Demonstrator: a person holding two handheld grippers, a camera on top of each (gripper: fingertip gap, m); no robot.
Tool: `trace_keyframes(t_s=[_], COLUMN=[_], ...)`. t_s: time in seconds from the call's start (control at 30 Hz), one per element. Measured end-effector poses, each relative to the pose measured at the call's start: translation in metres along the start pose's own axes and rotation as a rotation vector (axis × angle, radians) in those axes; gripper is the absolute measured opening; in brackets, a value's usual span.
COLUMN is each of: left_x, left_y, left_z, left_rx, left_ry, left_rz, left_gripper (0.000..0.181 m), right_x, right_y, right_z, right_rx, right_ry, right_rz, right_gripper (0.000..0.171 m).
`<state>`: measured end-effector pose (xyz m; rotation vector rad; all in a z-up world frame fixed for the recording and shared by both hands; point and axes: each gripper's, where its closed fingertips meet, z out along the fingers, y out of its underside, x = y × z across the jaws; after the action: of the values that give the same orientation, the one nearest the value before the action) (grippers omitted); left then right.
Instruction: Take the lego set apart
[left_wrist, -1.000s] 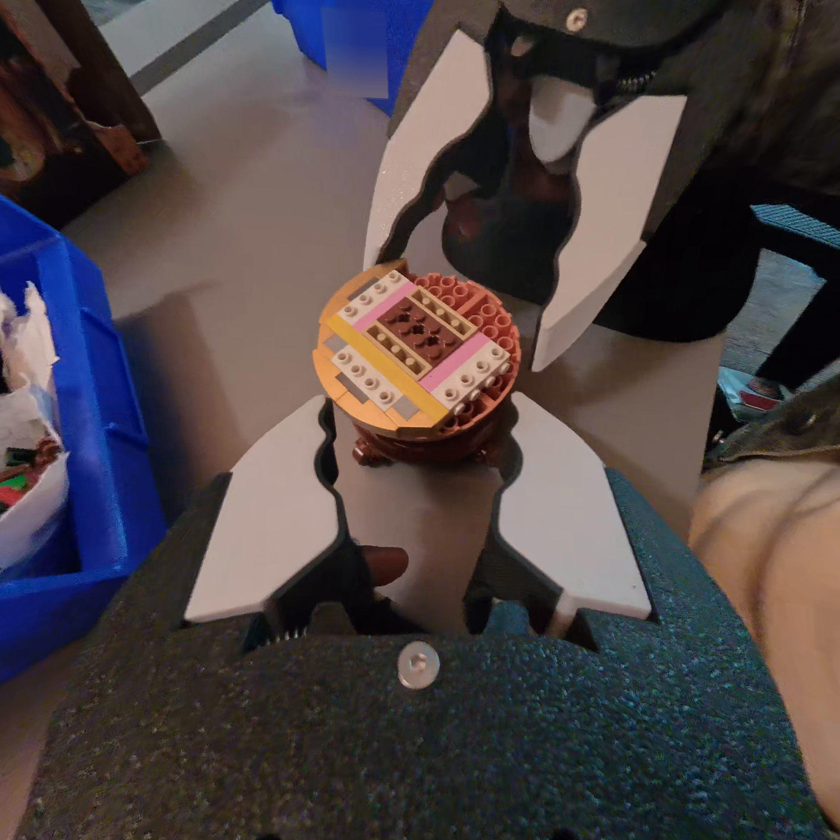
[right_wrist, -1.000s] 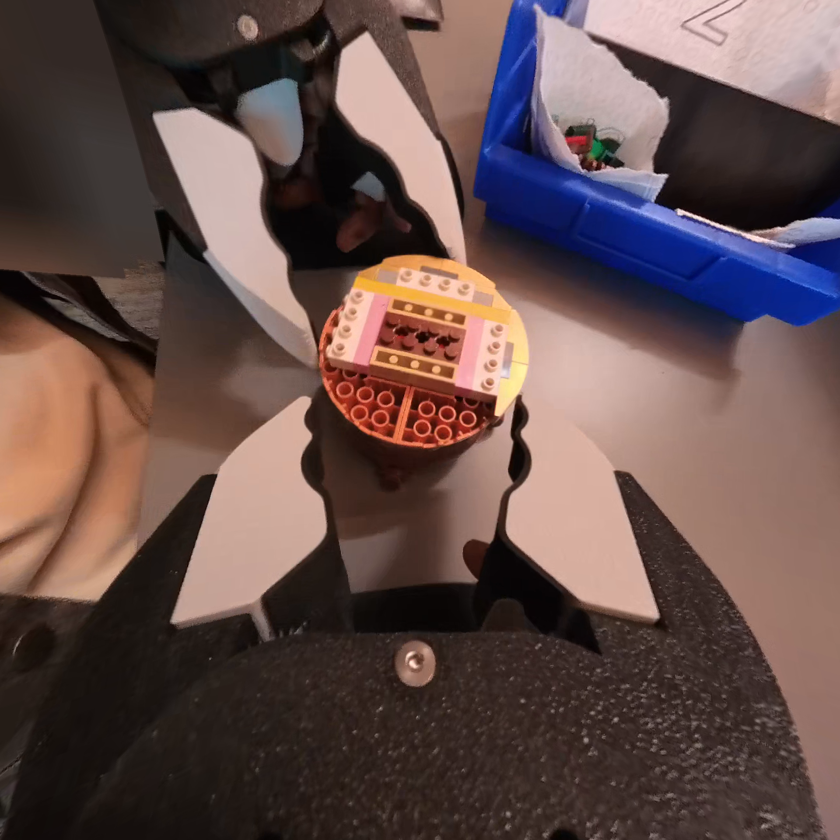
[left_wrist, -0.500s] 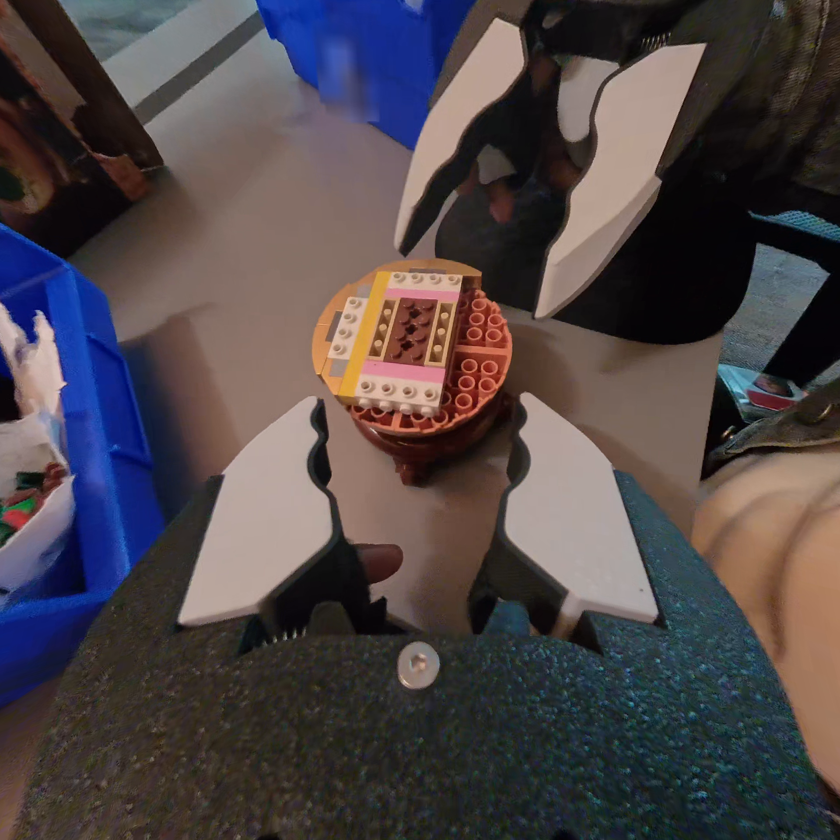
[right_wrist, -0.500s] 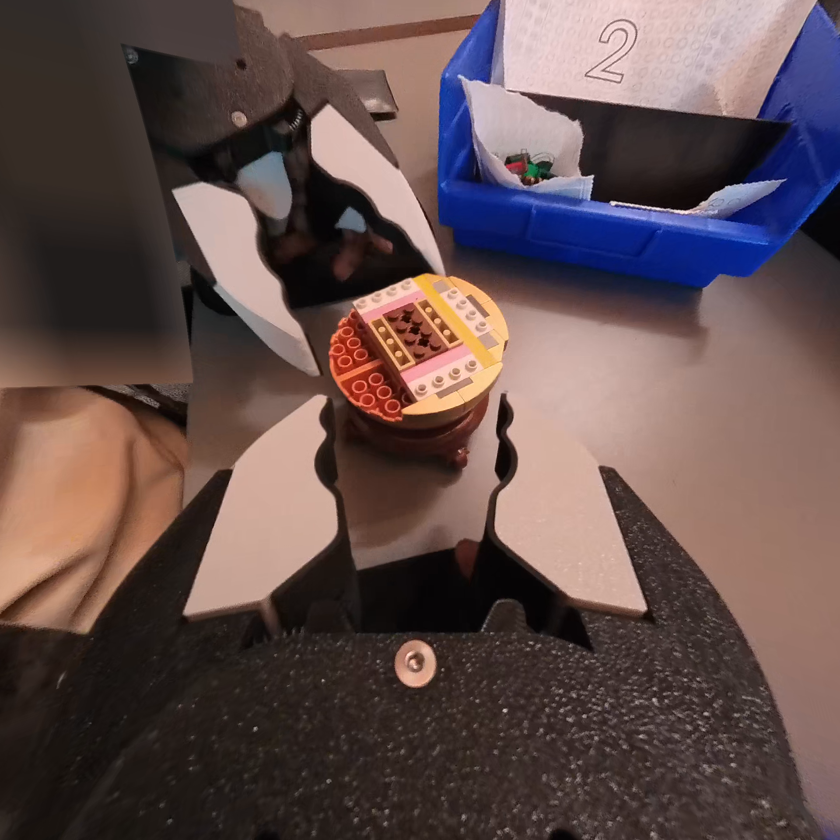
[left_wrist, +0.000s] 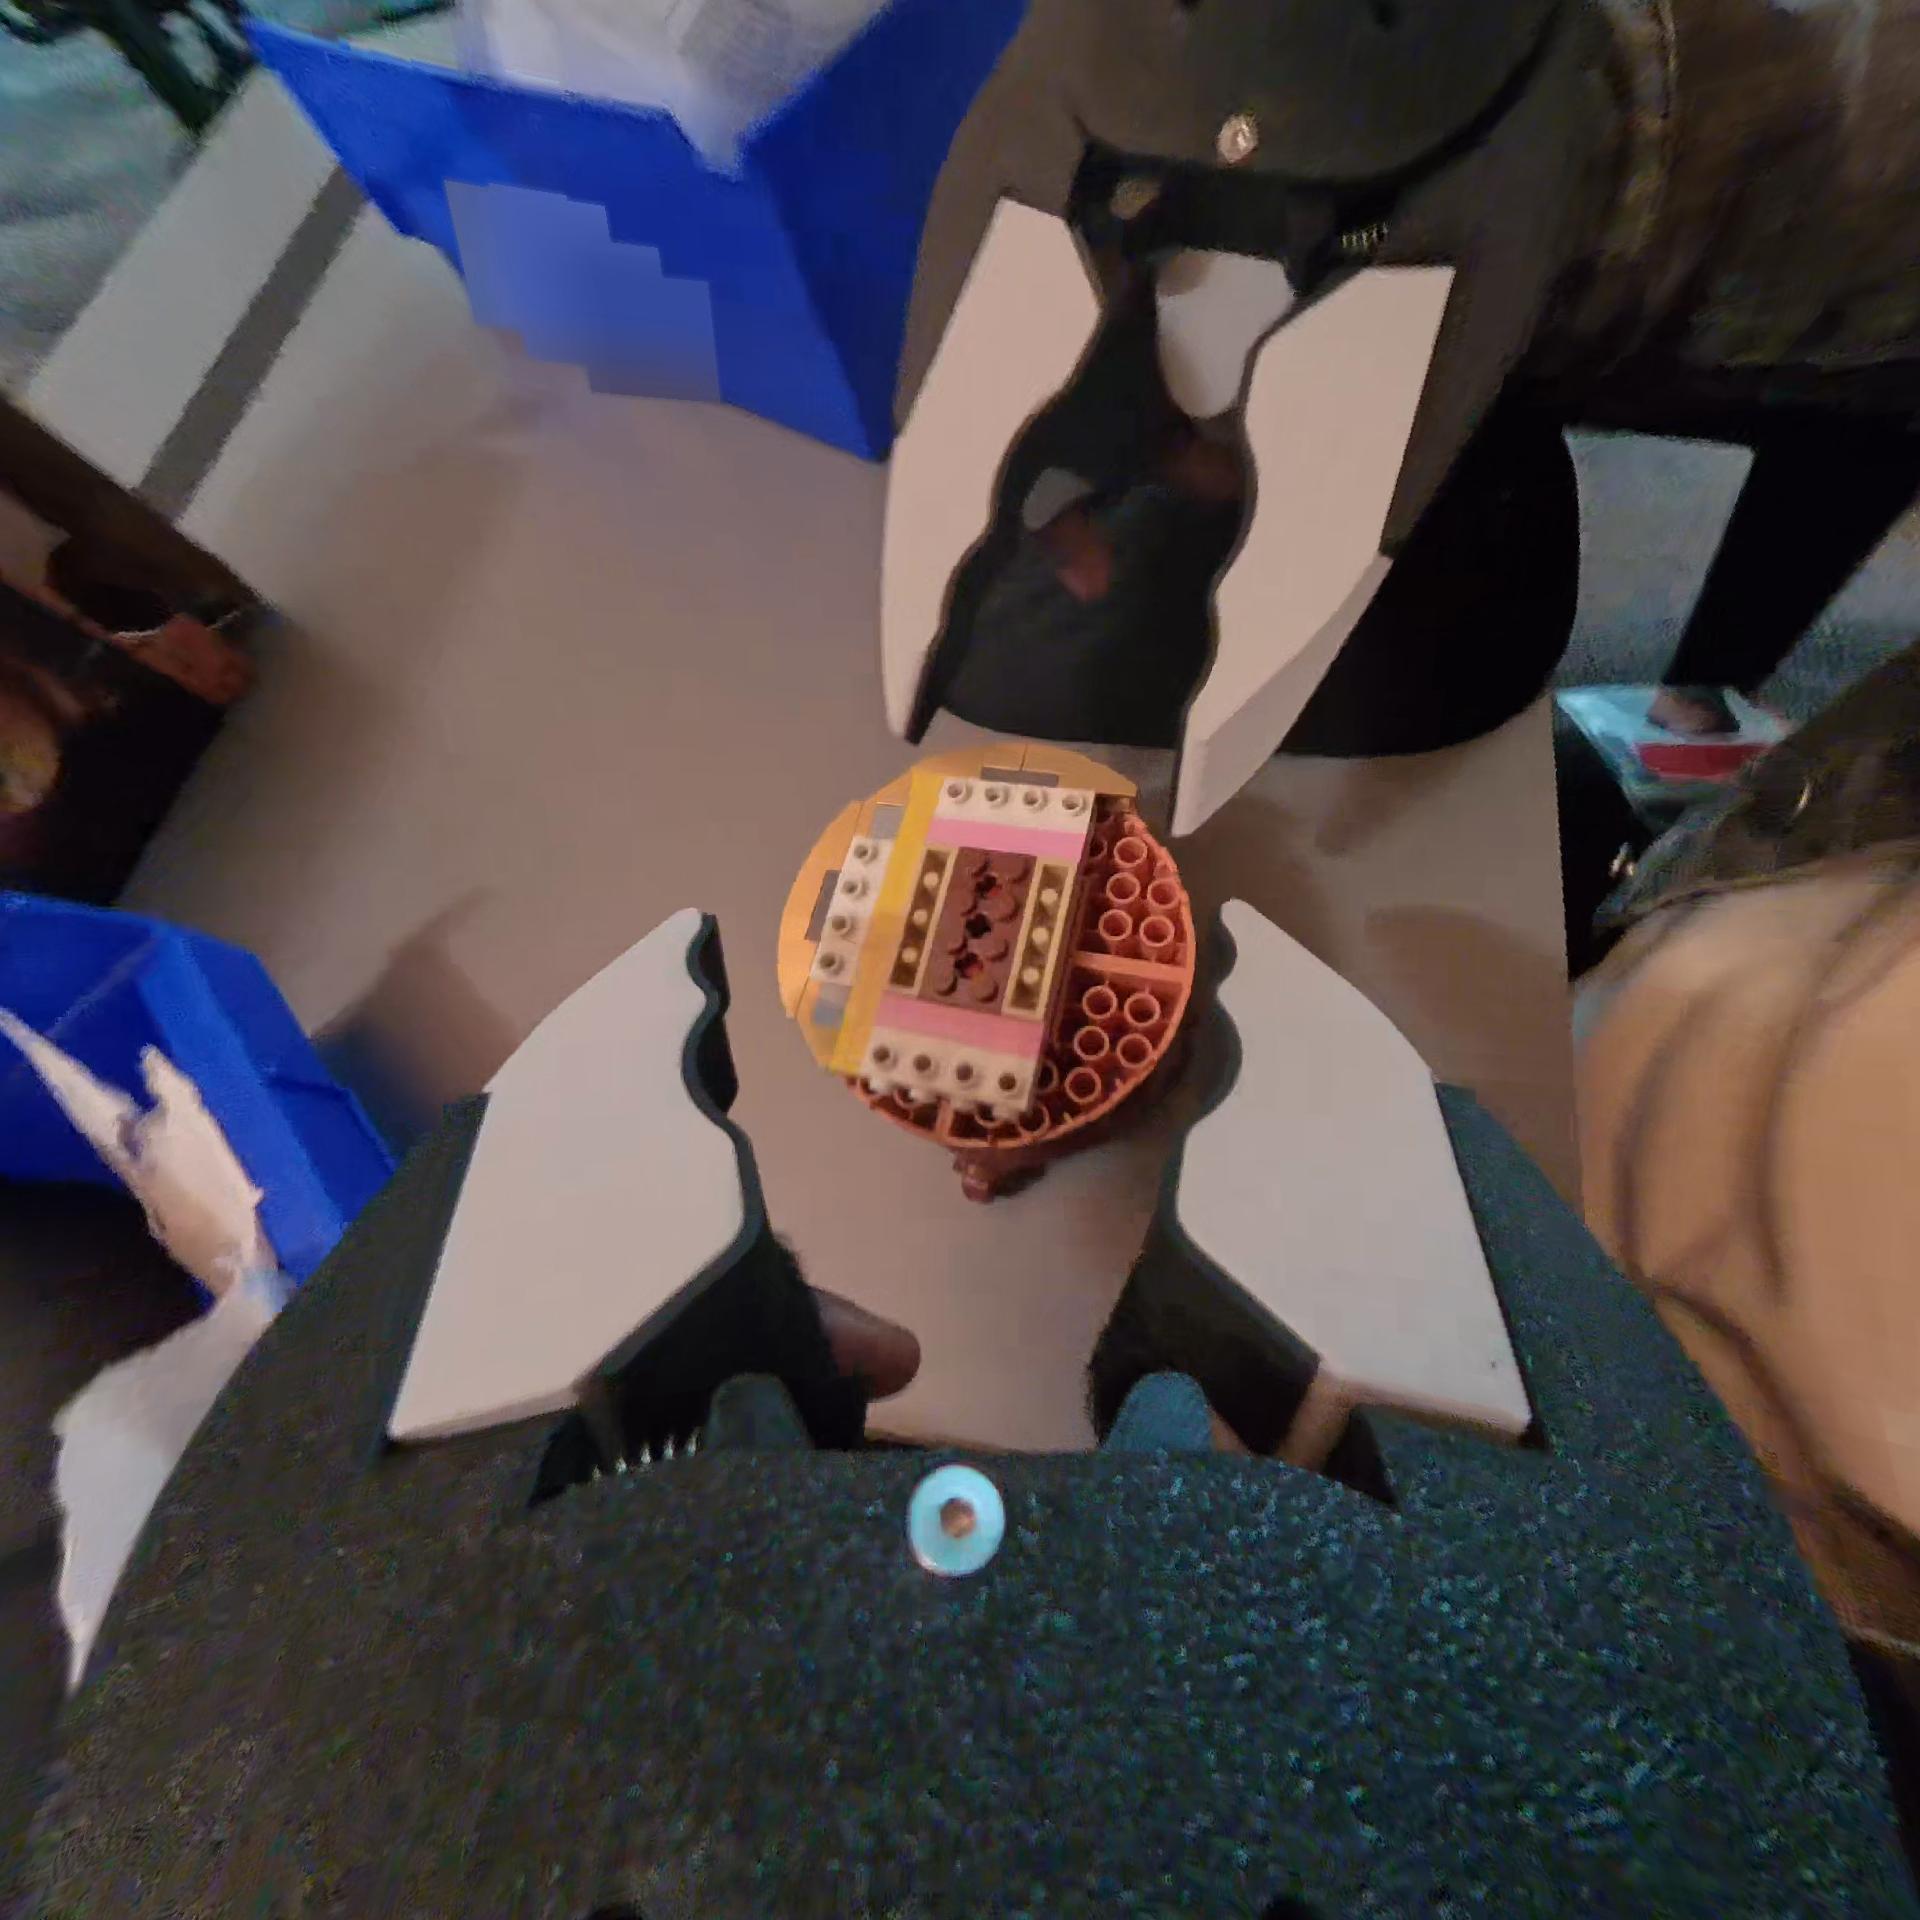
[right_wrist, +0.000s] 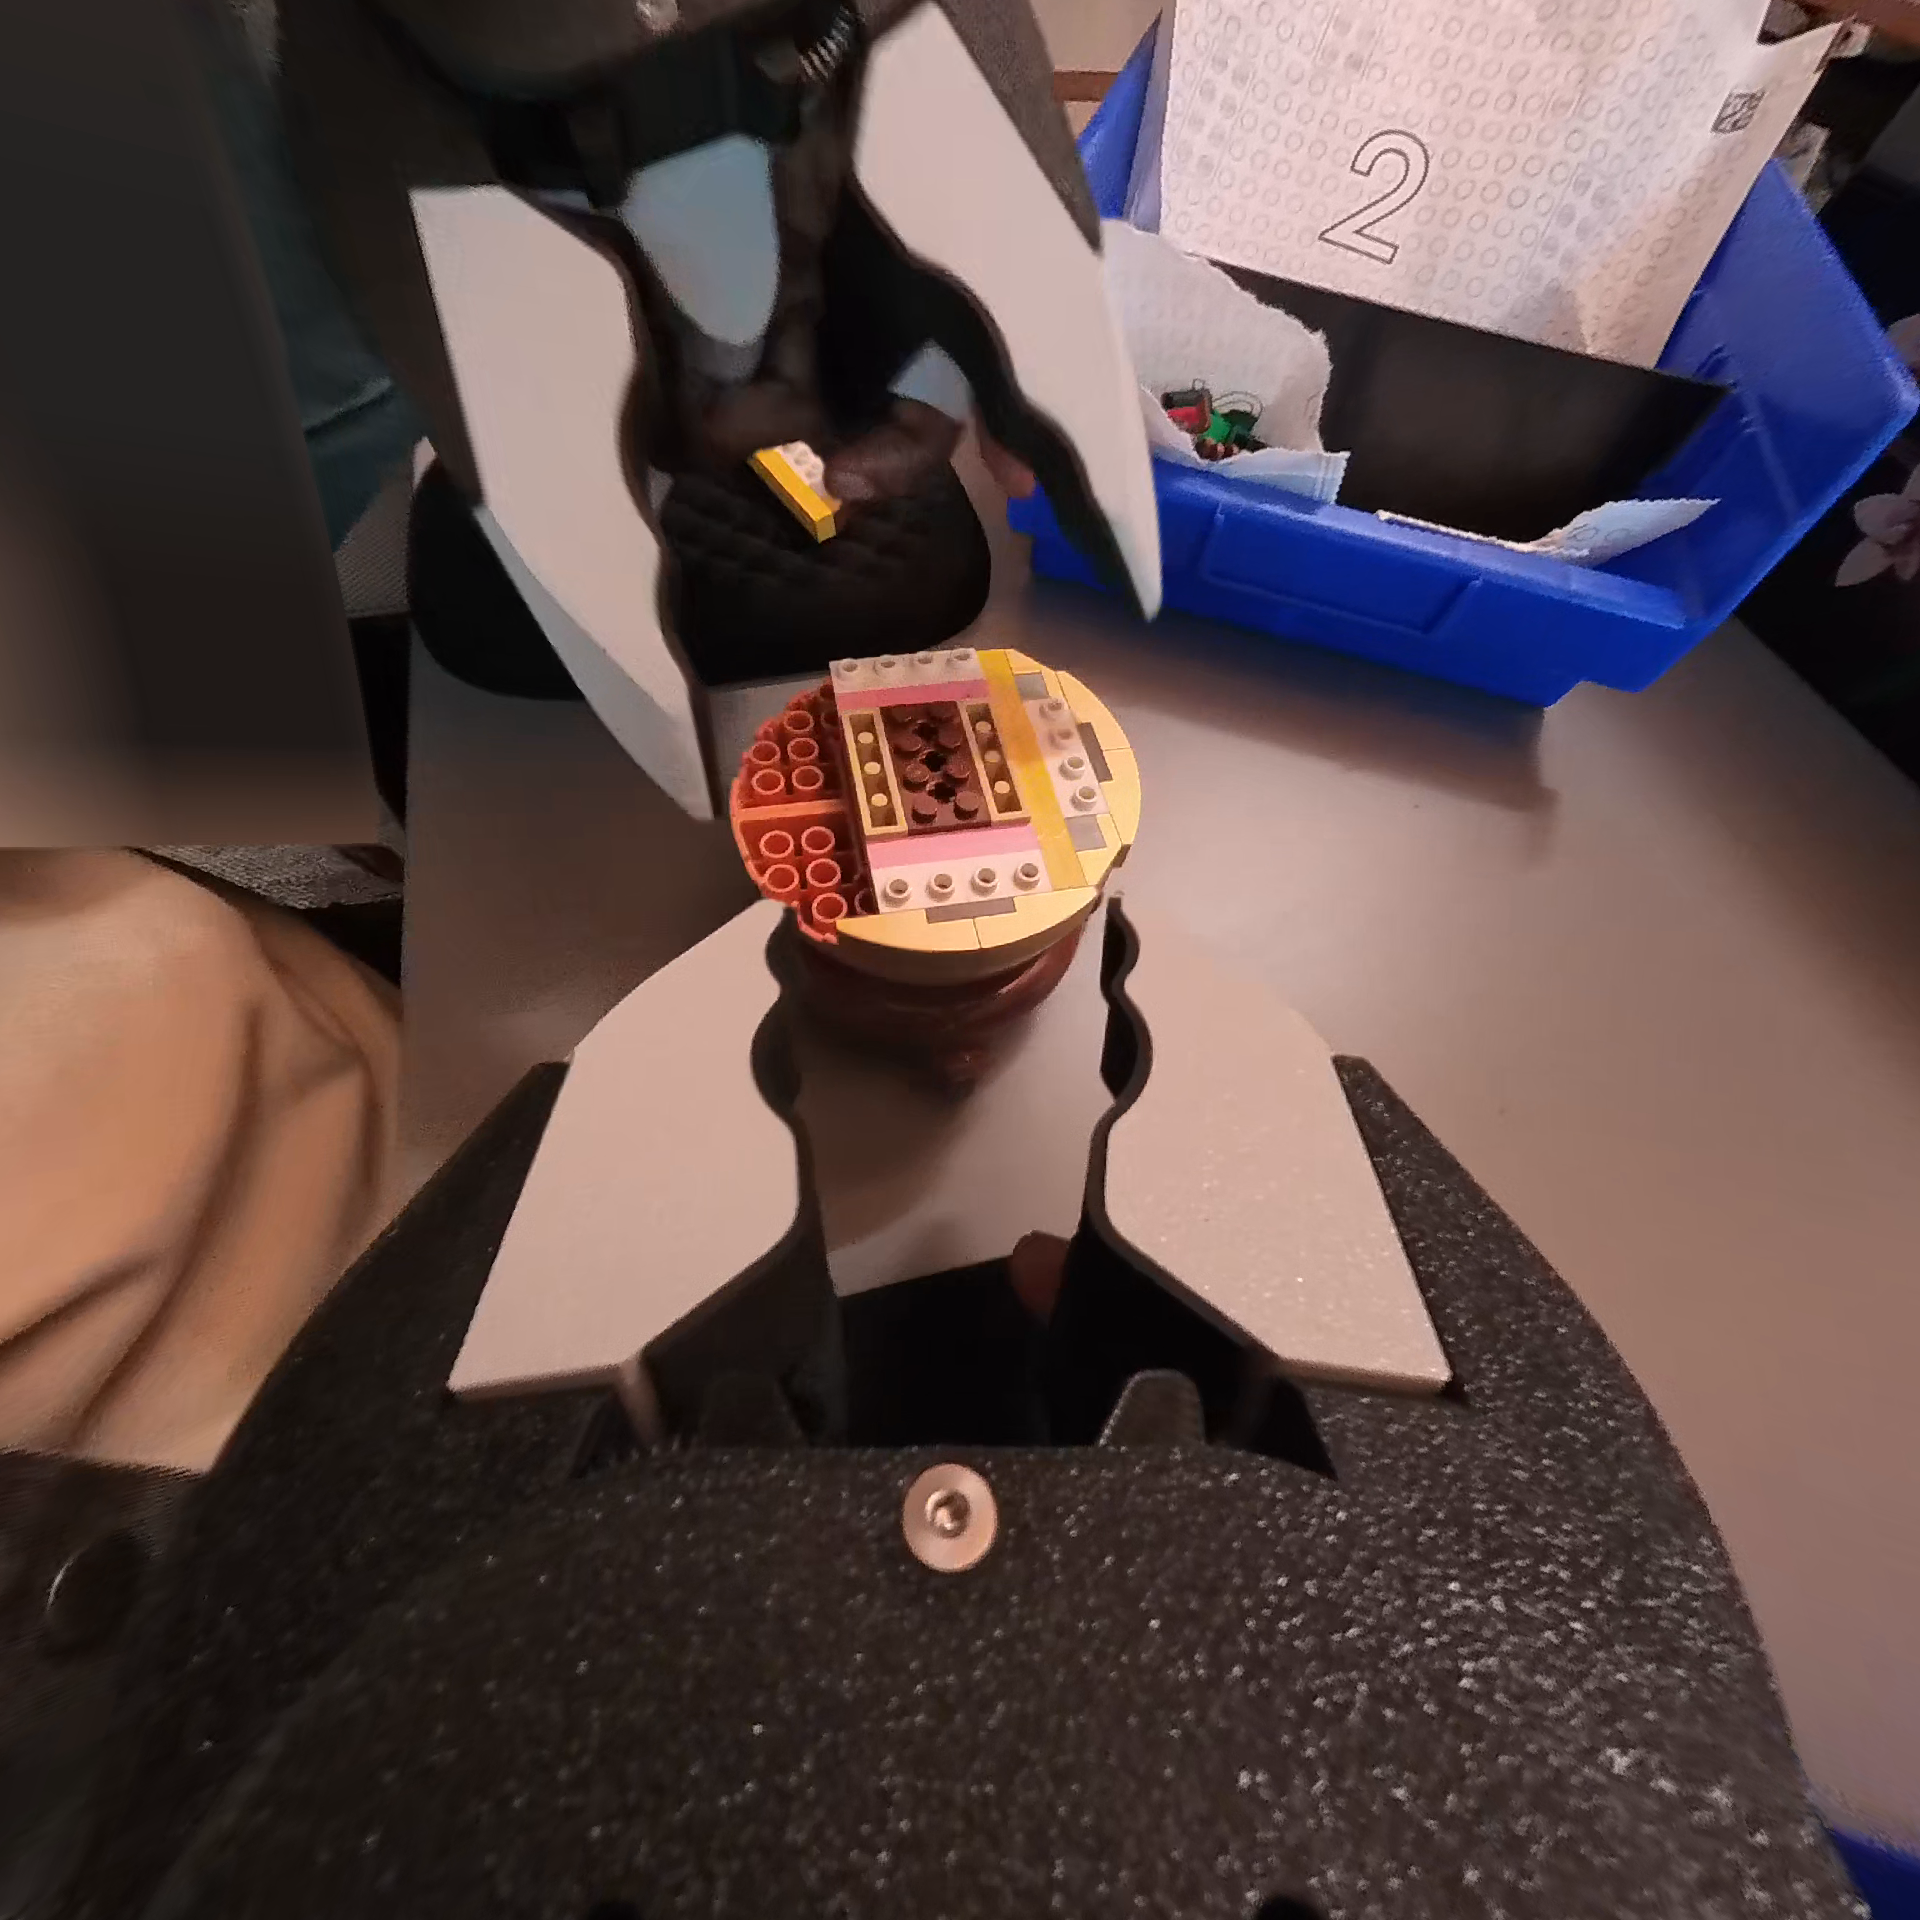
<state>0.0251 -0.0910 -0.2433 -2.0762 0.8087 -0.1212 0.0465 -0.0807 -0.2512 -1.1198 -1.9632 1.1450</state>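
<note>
The lego set (left_wrist: 987, 956) is a round orange-brown disc on a dark brown base, topped with yellow, pink, white and brown plates. It stands on the grey table (left_wrist: 520, 727). My left gripper (left_wrist: 966, 925) is open, with its fingers on either side of the set. My right gripper (left_wrist: 1044, 774) comes in from the far side, open, with its tips just above the set's rim. In the right wrist view my right gripper (right_wrist: 940, 914) is open, with its fingers flanking the brown base of the set (right_wrist: 935, 790). My left gripper (right_wrist: 920, 712) is opposite. A small yellow-and-white piece (right_wrist: 795, 483) shows far back between its fingers.
A blue bin (right_wrist: 1455, 582) holding torn white paper bags and small bricks stands behind the set. A blue bin (left_wrist: 623, 208) stands at the back and another (left_wrist: 156, 1039) at the left. The table edge (left_wrist: 1558, 831) is near on the right. A person's beige clothing (left_wrist: 1766, 1247) is beside it. There is about 4 cm between the tips of the two grippers.
Both grippers have swung around the set, so it looks turned in each view. My right gripper has come lower and closer to the brown base. The small yellow-and-white piece has come into sight.
</note>
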Motion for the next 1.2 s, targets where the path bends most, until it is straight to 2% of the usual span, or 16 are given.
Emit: trace_keyframes(t_s=[0.13,0.23,0.53,0.57,0.67,0.7,0.97,1.2], left_x=[0.005,0.007,0.008,0.007,-0.002,-0.004,-0.004,-0.001], left_y=[0.003,0.002,0.001,0.001,0.003,0.004,0.004,0.002], left_z=[0.015,0.015,0.015,0.015,0.014,0.013,0.013,0.013], left_rx=[-0.032,-0.001,0.060,0.064,0.073,0.078,0.091,0.114], left_ry=[0.126,0.140,0.151,0.138,0.075,0.060,0.044,-0.022], left_rz=[0.003,0.016,-0.020,-0.029,-0.068,-0.056,-0.065,-0.085], left_gripper=[0.076,0.073,0.064,0.065,0.062,0.050,0.048,0.048], right_x=[-0.001,0.002,0.004,0.004,0.011,0.011,0.010,0.011], right_y=[0.001,0.001,0.001,0.001,0.003,0.003,0.004,0.006], right_z=[0.004,0.004,0.003,0.003,-0.002,-0.002,-0.003,-0.005], right_rx=[0.007,0.007,0.037,0.033,0.035,0.036,-0.009,0.000], right_ry=[-0.052,-0.075,-0.100,-0.089,0.019,0.027,0.154,0.320], right_rz=[-0.002,-0.020,0.018,0.031,0.059,0.053,0.057,0.208], right_gripper=[0.055,0.048,0.046,0.046,0.026,0.024,0.019,0.011])
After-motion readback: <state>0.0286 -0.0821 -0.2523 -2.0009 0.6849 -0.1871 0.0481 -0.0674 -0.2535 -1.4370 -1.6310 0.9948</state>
